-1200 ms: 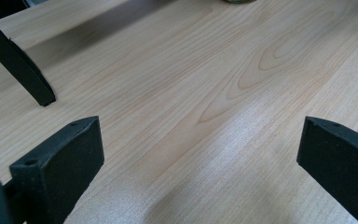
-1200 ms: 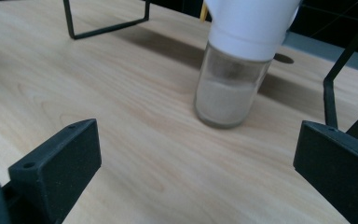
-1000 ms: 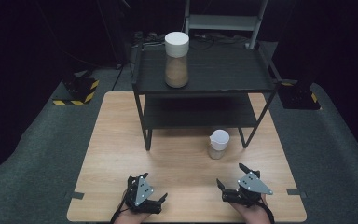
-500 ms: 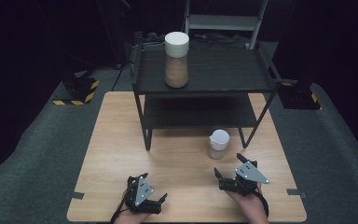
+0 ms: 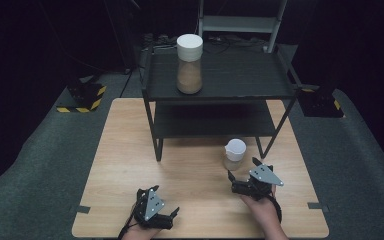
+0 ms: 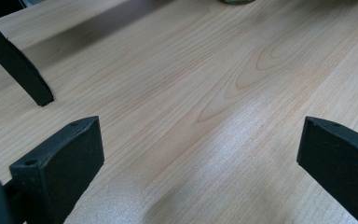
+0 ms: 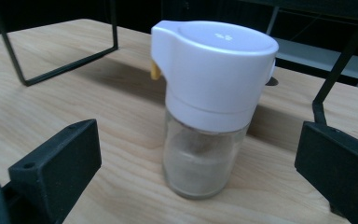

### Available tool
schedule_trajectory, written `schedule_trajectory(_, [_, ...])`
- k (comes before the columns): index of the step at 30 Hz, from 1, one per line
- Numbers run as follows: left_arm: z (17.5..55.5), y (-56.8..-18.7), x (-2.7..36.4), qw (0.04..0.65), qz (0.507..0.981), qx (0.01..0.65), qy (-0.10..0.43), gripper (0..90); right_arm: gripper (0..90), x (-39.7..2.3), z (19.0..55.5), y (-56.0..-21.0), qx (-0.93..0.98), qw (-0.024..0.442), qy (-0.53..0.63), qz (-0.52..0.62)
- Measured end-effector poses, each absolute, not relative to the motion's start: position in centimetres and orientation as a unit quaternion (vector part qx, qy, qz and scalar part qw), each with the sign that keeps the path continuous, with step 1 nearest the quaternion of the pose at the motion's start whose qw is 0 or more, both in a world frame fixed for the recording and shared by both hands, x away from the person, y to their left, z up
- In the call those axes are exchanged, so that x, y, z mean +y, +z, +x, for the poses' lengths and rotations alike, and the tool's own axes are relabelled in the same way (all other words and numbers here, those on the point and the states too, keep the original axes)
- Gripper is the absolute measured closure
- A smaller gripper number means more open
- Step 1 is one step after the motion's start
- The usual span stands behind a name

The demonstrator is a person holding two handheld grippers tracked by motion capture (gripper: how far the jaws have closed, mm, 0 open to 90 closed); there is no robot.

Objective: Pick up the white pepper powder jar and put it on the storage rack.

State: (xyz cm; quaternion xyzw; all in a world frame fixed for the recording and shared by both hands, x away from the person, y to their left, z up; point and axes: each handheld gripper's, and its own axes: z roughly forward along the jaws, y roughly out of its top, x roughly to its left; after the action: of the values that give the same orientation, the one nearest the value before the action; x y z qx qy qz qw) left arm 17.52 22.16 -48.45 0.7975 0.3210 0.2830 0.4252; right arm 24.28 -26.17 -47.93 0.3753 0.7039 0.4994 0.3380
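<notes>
Both tools gape wide — the right tool [image 5: 236, 181] near a small jar [image 7: 205, 121], the left tool [image 5: 166, 219] over bare table [image 6: 223, 93].

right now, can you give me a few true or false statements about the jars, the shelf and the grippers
1. The big jar stands on the top of the black shelf. True.
2. The small jar lies on its side on the table. False: it stands upright.
3. The right gripper is shut on the small jar. False: its jaws are open, with the jar ahead of them and apart.
4. The left gripper is open over bare wood. True.
5. The small jar has a black lid. False: the lid is white.
</notes>
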Motion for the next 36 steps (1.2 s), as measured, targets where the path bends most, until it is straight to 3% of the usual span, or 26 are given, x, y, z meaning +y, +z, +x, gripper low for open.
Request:
schedule_trajectory(16, [17.5,-48.5,22.3,0.429,0.796,0.321,0.282,0.8,0.0,-25.2,26.6,-49.0,0.694,0.341,0.502,0.388])
schedule_trajectory(36, [17.5,-48.6,22.6,0.433,0.794,0.321,0.28,0.8,20.9,-24.9,28.3,-50.7,0.667,0.332,0.533,0.401])
